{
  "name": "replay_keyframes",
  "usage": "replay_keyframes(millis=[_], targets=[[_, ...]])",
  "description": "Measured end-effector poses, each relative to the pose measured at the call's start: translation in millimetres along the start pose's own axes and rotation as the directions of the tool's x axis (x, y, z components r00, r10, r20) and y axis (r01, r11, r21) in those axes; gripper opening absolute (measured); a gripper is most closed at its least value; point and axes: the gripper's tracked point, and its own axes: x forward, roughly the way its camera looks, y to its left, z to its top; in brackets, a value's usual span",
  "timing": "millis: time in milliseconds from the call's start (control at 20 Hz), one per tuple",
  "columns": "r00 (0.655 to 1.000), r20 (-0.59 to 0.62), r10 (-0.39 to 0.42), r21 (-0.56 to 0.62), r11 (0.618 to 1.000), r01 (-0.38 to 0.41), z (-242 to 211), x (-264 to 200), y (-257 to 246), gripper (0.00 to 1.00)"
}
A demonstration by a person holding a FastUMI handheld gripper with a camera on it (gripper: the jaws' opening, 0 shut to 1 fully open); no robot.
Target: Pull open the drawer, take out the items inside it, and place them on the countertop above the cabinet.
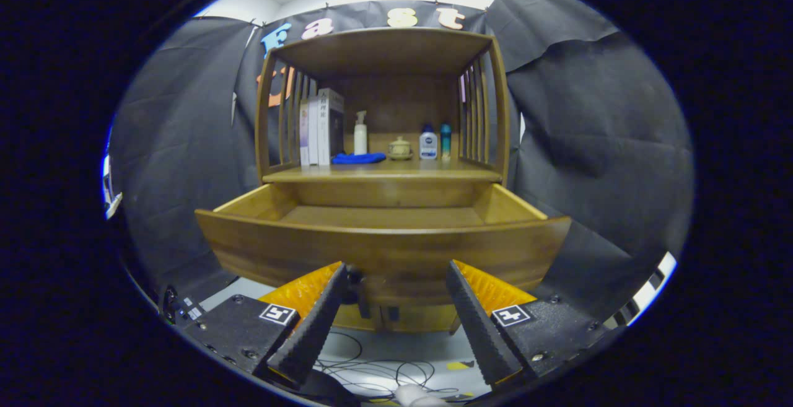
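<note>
A wooden cabinet stands ahead with its drawer (384,243) pulled far out toward me. The part of the drawer floor that I can see is bare wood; the near part is hidden behind the drawer front. My gripper (396,277) is open, its fingers spread just below and in front of the drawer front, touching nothing. A small dark knob (354,278) shows beside the left finger. On the countertop (384,171) above the drawer lie a blue cloth (358,158), a white pump bottle (360,134), a small lidded pot (400,148), a white bottle with a blue cap (428,142) and a slim teal bottle (445,139).
Several upright books (321,127) stand at the countertop's left under a slatted wooden shelf (384,48). Loose cables (378,370) lie on the pale floor under the drawer. Black cloth walls close in on both sides.
</note>
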Motion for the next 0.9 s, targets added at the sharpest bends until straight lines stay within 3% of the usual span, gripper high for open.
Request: replay_keyframes(millis=[150,450,700,900], targets=[[0.998,0.059,-0.011,0.011,1.0,0.01,51.8,10.7,-11.8,1.0],[0.999,0.052,-0.015,0.017,1.0,0.014,131.4,64.0,-6.7,1.0],[0.995,-0.097,0.002,0.015,1.0,0.0,141.1,122.0,10.0,1.0],[0.949,-0.311,0.044,0.05,0.998,-0.029,110.9,168.9,28.3,1.0]])
